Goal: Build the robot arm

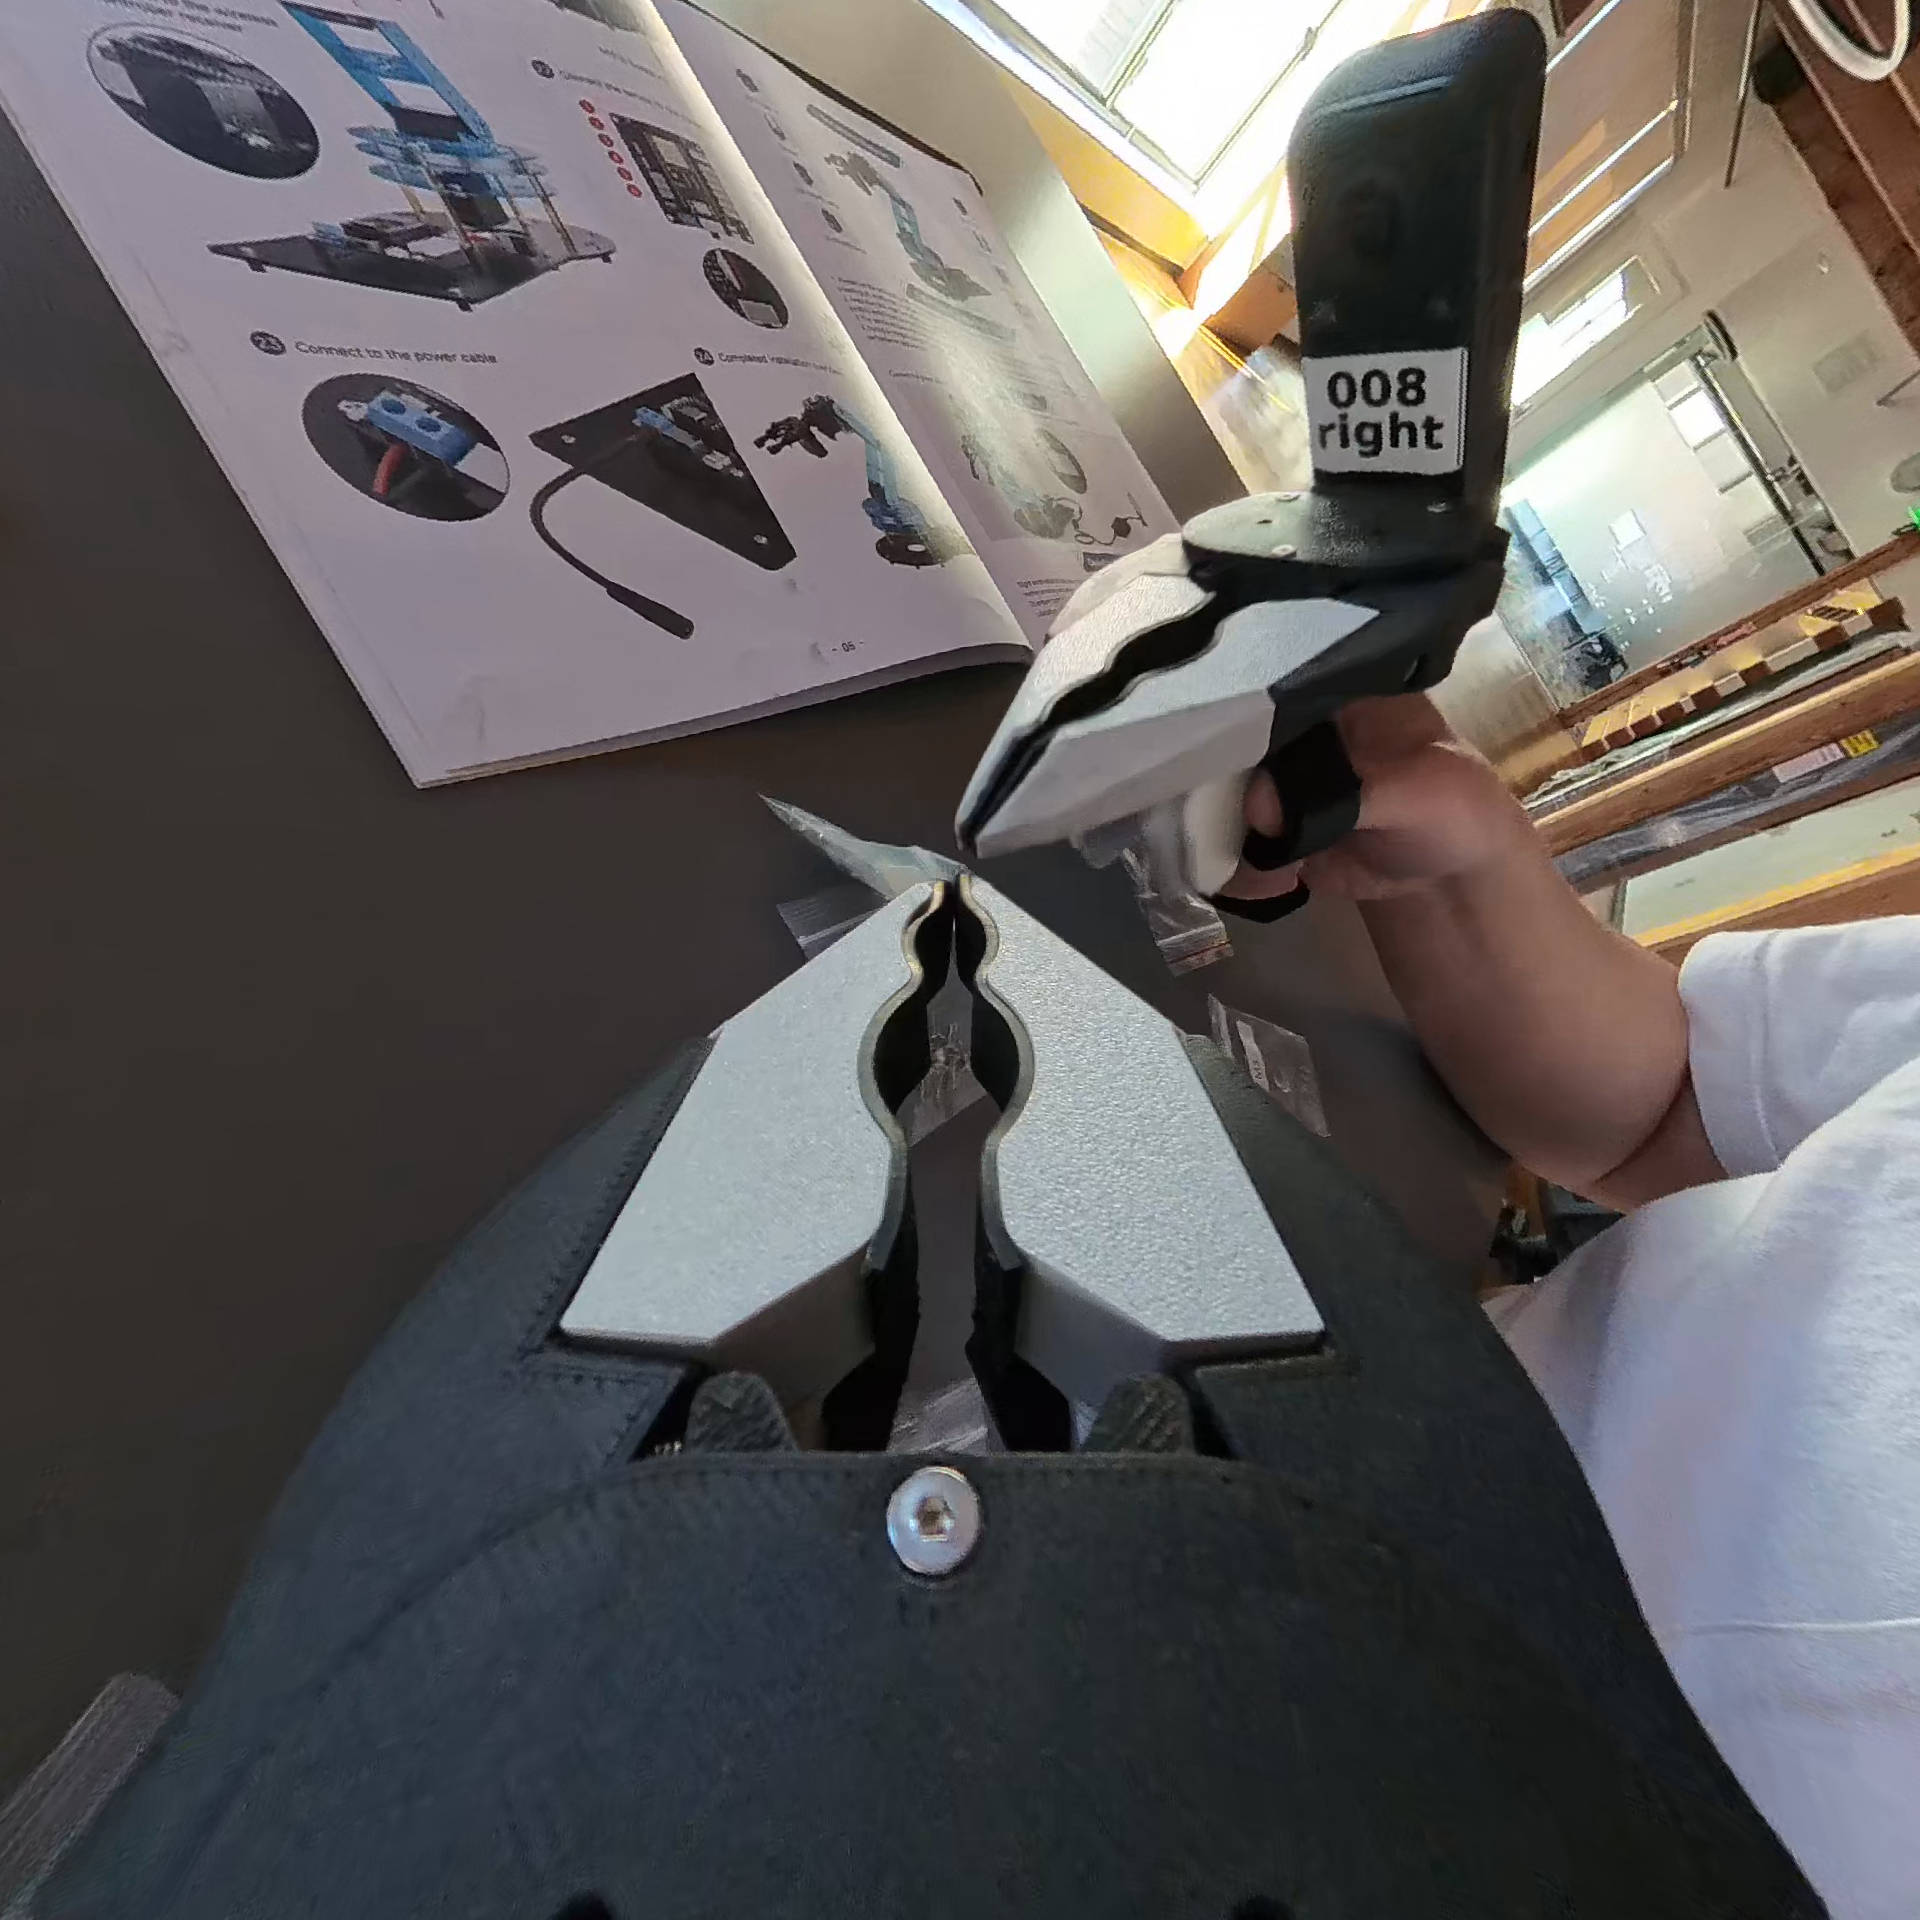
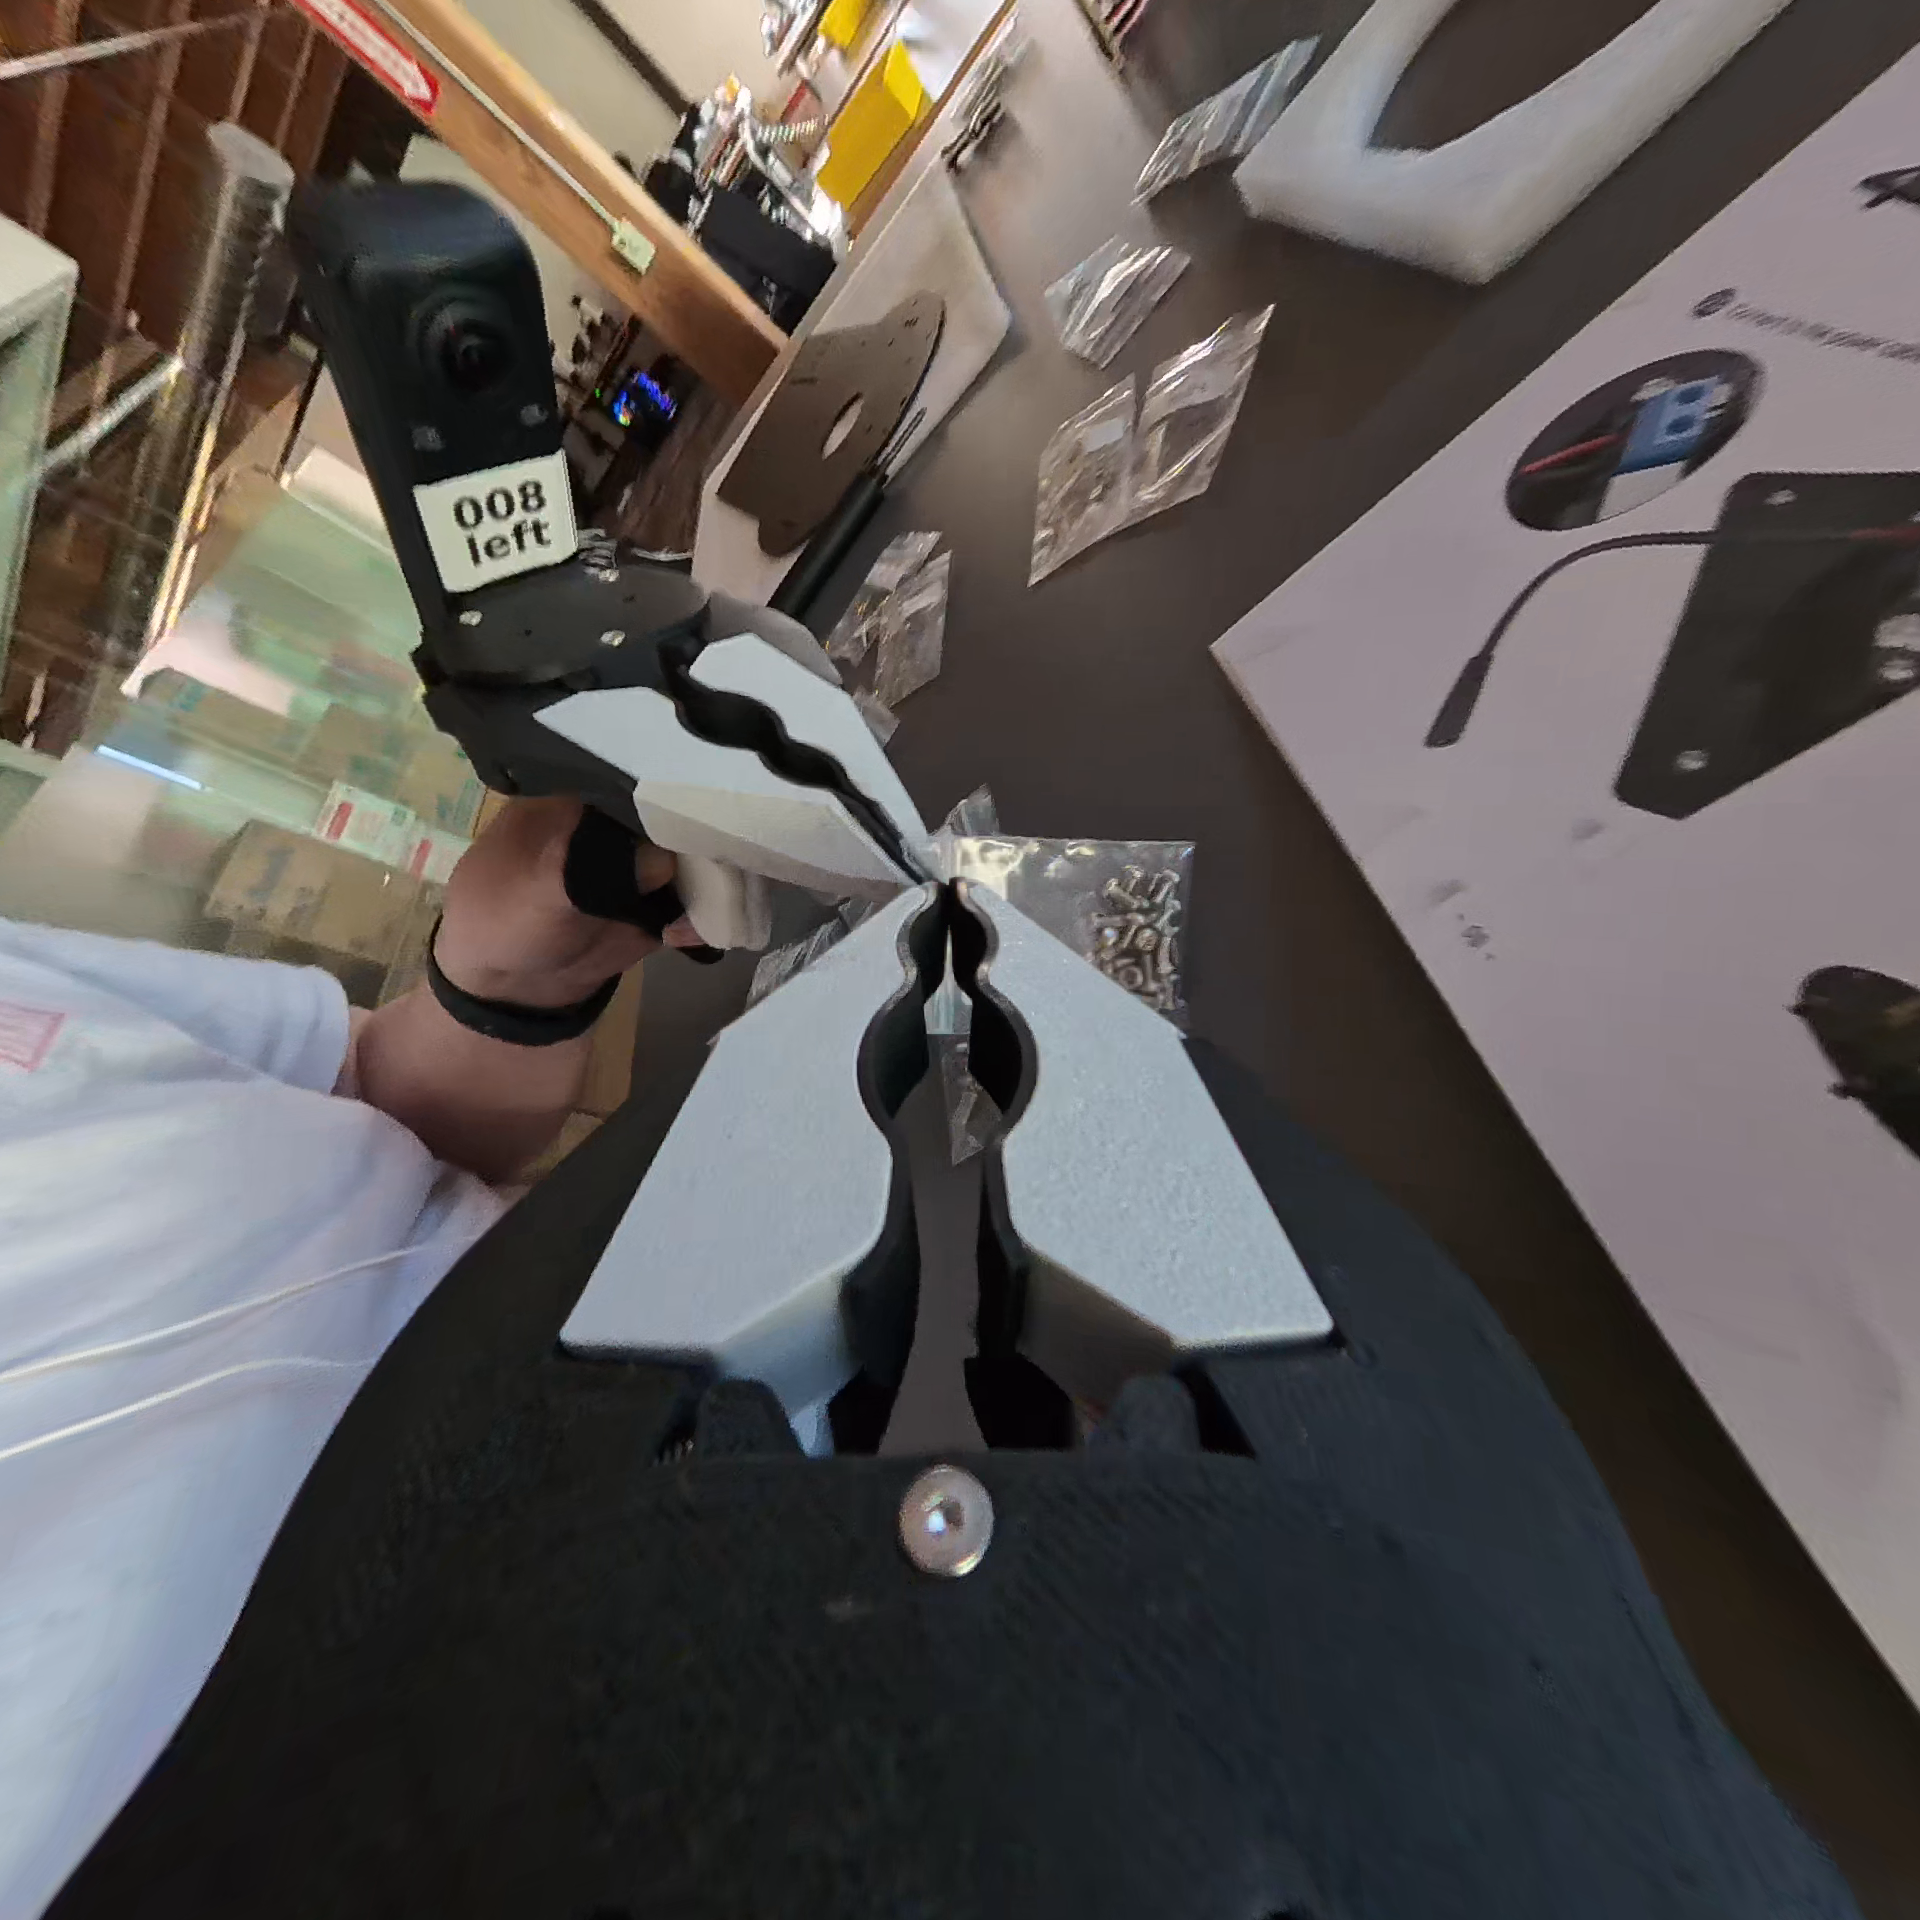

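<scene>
A small clear plastic bag of screws (image 2: 1091,914) hangs just above the dark table (image 2: 1091,707), pinched at one top corner by both tools at once. The right tool (image 2: 951,894) has its grey jaws pressed together at the tips on the bag's edge, and the left tool (image 2: 914,868), coming in from the side, is clamped tip to tip on the same corner, so the two sets of tips nearly touch. The screws have gathered at the far side of the bag, away from the pinch. From the left wrist view the left tool (image 1: 956,888) shows closed tips with film caught between them, and the right tool (image 1: 971,842) meets it from above right, held in a bare hand (image 1: 1392,810). With both grips this close on thin film, a slow, steady pull apart would seem wiser than a jerk, keeping the bag low so loose screws cannot scatter far. Around it lie more small parts bags (image 2: 1153,447), an open instruction booklet (image 1: 582,436), a white foam block (image 2: 1455,177) and a dark round plate (image 2: 842,426) further back.
</scene>
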A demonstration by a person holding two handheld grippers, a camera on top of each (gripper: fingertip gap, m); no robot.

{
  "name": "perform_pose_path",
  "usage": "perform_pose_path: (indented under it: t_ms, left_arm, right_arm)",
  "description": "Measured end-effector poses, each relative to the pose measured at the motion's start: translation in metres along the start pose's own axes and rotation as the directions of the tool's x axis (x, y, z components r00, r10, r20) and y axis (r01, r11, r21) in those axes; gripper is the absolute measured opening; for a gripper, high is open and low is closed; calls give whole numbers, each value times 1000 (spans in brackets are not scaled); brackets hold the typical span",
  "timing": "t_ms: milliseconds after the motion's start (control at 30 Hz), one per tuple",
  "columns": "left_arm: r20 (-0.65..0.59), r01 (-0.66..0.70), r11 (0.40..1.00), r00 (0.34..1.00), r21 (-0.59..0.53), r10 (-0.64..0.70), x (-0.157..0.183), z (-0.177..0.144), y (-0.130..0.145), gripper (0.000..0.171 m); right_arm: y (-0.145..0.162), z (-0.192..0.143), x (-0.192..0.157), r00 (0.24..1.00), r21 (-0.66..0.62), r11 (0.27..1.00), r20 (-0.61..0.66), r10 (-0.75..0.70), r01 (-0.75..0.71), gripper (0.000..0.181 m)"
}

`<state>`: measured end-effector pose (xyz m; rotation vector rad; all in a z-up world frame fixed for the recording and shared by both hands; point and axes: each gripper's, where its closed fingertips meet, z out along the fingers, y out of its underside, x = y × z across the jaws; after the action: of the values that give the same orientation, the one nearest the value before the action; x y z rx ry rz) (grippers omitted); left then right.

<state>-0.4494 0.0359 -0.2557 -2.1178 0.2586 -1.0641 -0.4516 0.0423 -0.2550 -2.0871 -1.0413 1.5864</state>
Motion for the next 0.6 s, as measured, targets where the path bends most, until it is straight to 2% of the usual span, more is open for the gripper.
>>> perform_pose_path:
  t_ms: [100, 167, 333, 467, 600]
  left_arm:
    - [14, -23, 1000, 1000, -5, 23, 1, 1, 0, 0]
    - [19, -36, 999, 999, -3, 36, 1, 1, -2, 0]
    - [9, -32, 999, 999, -4, 32, 3, 1, -1, 0]
    - [9, -41, 999, 999, -5, 41, 3, 2, -2, 0]
    - [8, -45, 999, 999, -5, 45, 3, 1, -2, 0]
  right_arm:
    - [2, 5, -6, 1000, -4, 1000, 23, -6, 6, 0]
    - [2, 5, -4, 1000, -6, 1000, 16, 0, 0, 9]
    - [7, 3, -7, 999, -40, 999, 34, -5, 7, 9]
    - [6, 3, -6, 999, -32, 999, 42, 19, -18, 1]
    - [2, -2, -1, 996, -4, 997, 60, 71, -71, 2]
